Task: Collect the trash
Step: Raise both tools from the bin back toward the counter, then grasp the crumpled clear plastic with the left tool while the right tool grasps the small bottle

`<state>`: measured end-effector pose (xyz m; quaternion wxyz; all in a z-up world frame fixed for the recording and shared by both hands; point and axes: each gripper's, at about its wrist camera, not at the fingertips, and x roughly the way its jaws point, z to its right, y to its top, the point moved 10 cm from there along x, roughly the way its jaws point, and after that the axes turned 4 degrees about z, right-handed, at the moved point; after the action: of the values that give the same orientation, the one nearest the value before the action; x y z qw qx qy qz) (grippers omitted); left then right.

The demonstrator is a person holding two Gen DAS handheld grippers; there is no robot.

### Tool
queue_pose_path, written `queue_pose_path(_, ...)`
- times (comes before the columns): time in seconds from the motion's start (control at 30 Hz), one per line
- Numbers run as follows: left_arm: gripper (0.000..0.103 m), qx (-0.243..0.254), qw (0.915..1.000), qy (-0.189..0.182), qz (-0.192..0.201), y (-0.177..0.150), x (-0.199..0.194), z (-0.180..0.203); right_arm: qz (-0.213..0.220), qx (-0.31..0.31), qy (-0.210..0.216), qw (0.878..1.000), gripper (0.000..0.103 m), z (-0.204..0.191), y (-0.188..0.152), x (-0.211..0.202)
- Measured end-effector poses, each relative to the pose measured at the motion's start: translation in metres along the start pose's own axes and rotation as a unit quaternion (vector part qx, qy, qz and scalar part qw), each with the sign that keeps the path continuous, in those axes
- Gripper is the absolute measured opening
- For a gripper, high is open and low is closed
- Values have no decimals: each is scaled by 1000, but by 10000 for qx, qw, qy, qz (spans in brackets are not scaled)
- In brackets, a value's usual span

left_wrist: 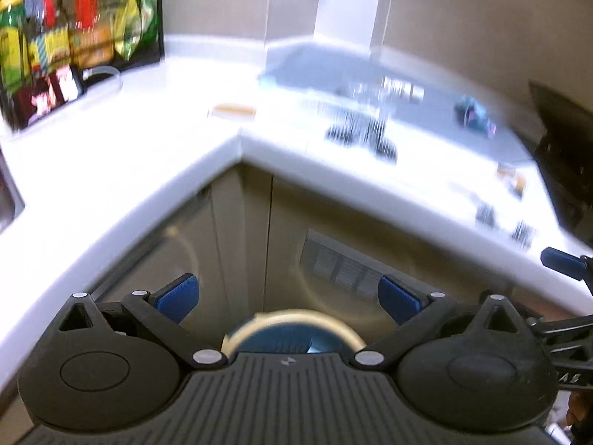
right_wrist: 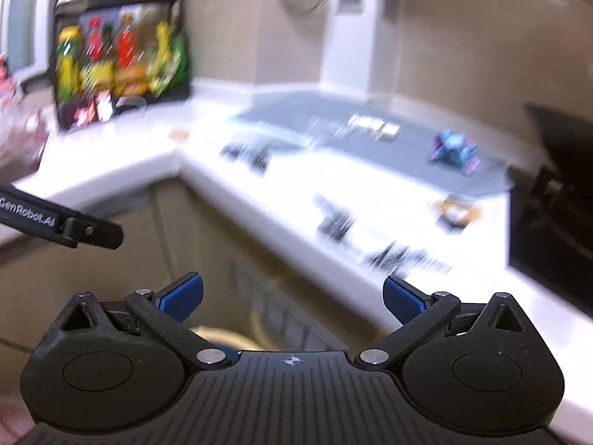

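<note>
Hovering in front of an L-shaped white counter [left_wrist: 111,170], with left gripper [left_wrist: 288,298] and right gripper [right_wrist: 292,296] both spread wide and gripping nothing. Sitting blurred on the counter beyond: small dark scraps [right_wrist: 335,224], an orange-and-black wrapper [right_wrist: 456,212], and farther right a crumpled blue wrapper [right_wrist: 454,150] on a grey mat [right_wrist: 296,118]. Standing at far left, a black rack of bottles [left_wrist: 55,44].

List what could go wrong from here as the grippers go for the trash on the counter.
1. Both views are blurred, so the dark scraps near the counter edge are hard to target and could be knocked off.
2. The open left gripper and right gripper are close together and might collide.
3. Reaching the blue wrapper passes over other scraps.
</note>
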<state>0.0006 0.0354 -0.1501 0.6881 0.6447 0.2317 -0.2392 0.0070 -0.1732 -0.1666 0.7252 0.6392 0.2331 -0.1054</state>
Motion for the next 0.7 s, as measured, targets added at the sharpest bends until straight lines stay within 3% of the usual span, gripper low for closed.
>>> queue_pose_path(0.17,103,157,9991,18,404,52,-1,14,439,460,-227,9977,103,38,43,0)
queue_pose_path(0.33,103,237,9978,-119,601,94,9,33,810,492,-581,9938,103,66,81,11)
queue_pose_path(0.7,103,429,9977,-196,487,153,74,61,662,1396,-843,9844,103,116,119,89)
